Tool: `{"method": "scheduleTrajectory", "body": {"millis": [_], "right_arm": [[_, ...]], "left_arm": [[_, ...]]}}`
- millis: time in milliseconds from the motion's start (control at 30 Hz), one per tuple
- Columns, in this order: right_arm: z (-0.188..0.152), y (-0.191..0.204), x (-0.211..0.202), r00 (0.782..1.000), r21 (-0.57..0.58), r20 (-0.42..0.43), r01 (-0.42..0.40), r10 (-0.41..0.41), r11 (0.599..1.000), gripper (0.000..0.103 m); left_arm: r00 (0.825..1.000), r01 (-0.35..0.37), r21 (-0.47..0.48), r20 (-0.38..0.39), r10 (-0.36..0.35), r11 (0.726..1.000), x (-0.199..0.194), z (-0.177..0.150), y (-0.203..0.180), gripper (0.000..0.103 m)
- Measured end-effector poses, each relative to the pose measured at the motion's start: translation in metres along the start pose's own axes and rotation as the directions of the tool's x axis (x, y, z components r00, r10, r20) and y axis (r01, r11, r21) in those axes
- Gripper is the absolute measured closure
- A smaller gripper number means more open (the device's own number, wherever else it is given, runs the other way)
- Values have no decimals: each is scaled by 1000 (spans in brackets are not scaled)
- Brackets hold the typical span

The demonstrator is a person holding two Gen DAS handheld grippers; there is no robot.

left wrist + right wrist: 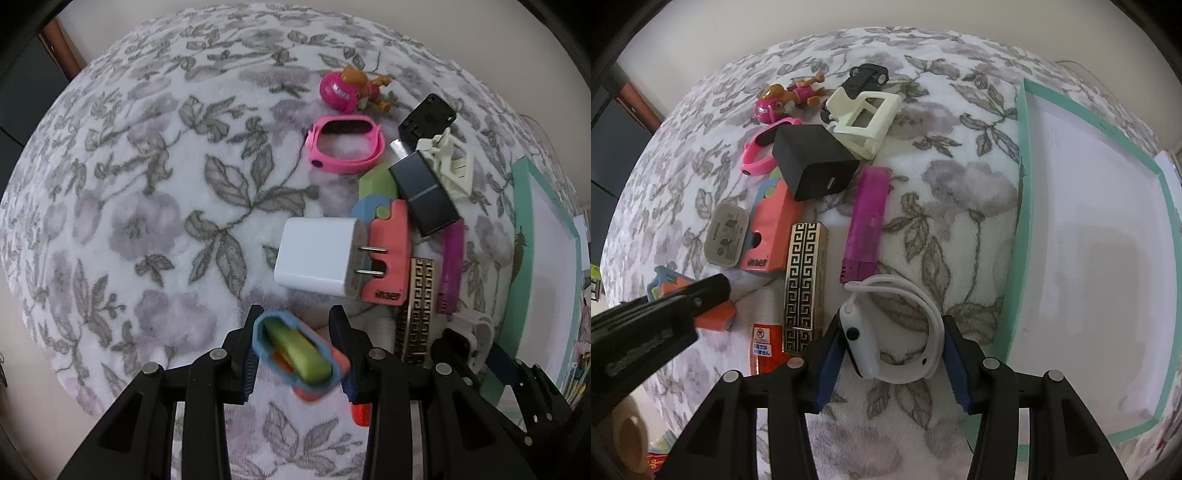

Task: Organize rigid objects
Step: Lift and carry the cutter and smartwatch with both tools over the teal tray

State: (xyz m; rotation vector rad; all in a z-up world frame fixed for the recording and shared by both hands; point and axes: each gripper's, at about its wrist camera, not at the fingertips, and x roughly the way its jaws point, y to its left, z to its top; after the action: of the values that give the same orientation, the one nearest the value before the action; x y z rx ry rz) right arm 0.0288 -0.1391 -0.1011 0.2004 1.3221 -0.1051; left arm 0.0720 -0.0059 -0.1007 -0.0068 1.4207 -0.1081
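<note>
My left gripper (297, 352) points down at the flowered blanket and is shut on a small stack of blue, green and orange plastic pieces (299, 354). The same stack (714, 314) shows under that gripper at the left of the right wrist view. My right gripper (892, 365) is shut on a white smartwatch (864, 343); the watch face lies against the left pad and the loop of the strap touches the right one. In the left wrist view that watch (471, 328) sits at the lower right.
A pile lies on the blanket: white charger (317, 254), coral piece (391, 251), gold patterned box (805, 284), purple stick (868, 225), black charger (812, 166), cream clip (864, 118), pink band (343, 144), toy dog (351, 90), red tube (766, 339). A teal-rimmed white tray (1021, 206) stands at the right.
</note>
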Motion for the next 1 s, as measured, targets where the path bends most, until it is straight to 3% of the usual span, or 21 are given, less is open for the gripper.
{"method": "scheduleTrajectory", "body": {"millis": [133, 367, 533, 767, 1000], "right_arm": [[1, -3, 0, 1000, -1, -2, 0, 0, 1000, 50], [3, -6, -1, 1000, 3, -4, -3, 4, 1000, 50], [4, -13, -9, 999, 38, 0, -32, 32, 999, 51], [8, -24, -34, 996, 88, 58, -65, 60, 994, 51], [10, -48, -70, 984, 157, 178, -43, 15, 987, 51]], "left_arm": [[999, 33, -34, -22, -34, 999, 14, 4, 7, 67], [1000, -15, 14, -6, 15, 1000, 22, 7, -5, 67], [1000, 9, -16, -12, -10, 1000, 20, 6, 0, 68], [996, 16, -46, 92, -12, 999, -10, 11, 2, 68], [968, 96, 3, 234, -94, 995, -60, 10, -11, 68]]}}
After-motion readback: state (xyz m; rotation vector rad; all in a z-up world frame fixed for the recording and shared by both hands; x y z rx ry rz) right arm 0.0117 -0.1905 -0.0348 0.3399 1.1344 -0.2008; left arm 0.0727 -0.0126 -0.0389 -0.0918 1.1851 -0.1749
